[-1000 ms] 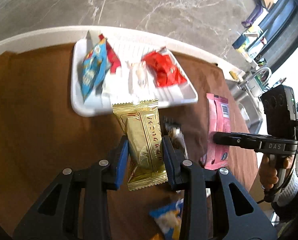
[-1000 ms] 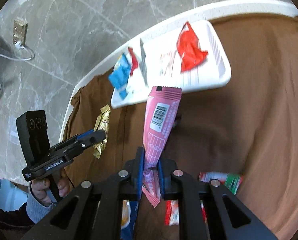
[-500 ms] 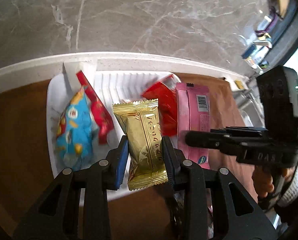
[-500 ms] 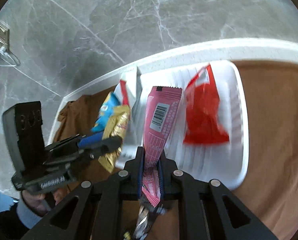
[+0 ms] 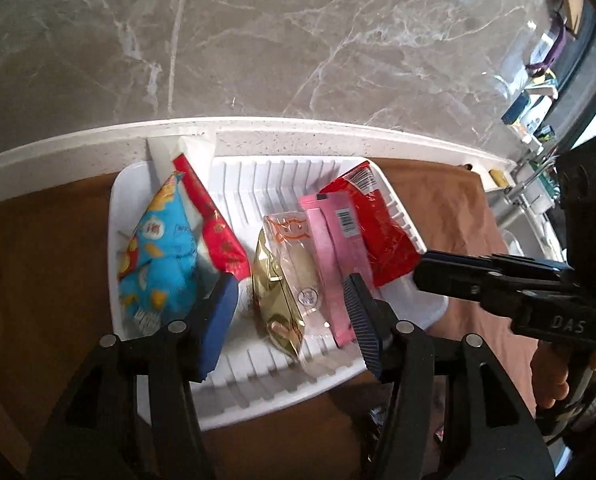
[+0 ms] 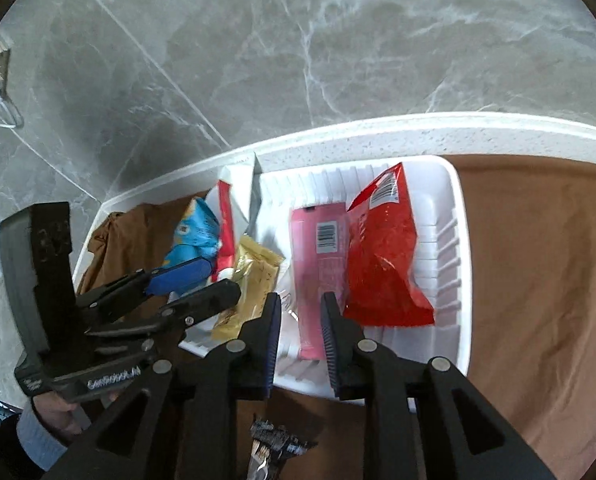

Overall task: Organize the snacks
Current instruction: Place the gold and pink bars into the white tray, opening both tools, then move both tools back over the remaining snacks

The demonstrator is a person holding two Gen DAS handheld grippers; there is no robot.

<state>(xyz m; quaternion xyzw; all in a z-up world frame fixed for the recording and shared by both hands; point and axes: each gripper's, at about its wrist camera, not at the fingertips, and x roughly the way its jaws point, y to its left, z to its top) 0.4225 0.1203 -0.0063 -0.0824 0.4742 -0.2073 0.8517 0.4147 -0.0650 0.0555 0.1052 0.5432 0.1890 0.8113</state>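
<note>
2 grippers hang over the white tray (image 5: 394, 200), and both of yours now stand with jaws apart. Your left gripper (image 5: 287, 312) has just been opening: its blue pads flank the gold wrapper (image 5: 275, 300) without pressing it, and the packet lies on the tray's ribbed floor between them, tipped on its edge against a clear-wrapped snack (image 5: 298, 256). Your right gripper (image 6: 300, 328) has also just been opening, by a smaller gap; the pink packet (image 6: 318, 256) lies flat in the tray with its near end between the pads, and they do not clamp it.

Just right of the pink packet leans the red bag (image 6: 382, 256), touching it along one side. At the tray's left end sit the blue chip bag (image 5: 157, 256) and a red-and-white sachet (image 5: 213, 232), which leans on it. The tray rests on a brown cloth (image 6: 538, 280) at the far edge of the counter, against a white ledge (image 5: 298, 132) below the grey marble wall (image 5: 298, 40).

1 second ago both packets were pinched in closed jaws above the cloth, near of the tray; half a second ago they were over the tray, both gripped. Now both lie in it, released. A dark wrapper (image 6: 273, 444) lies on the cloth near of the tray.
</note>
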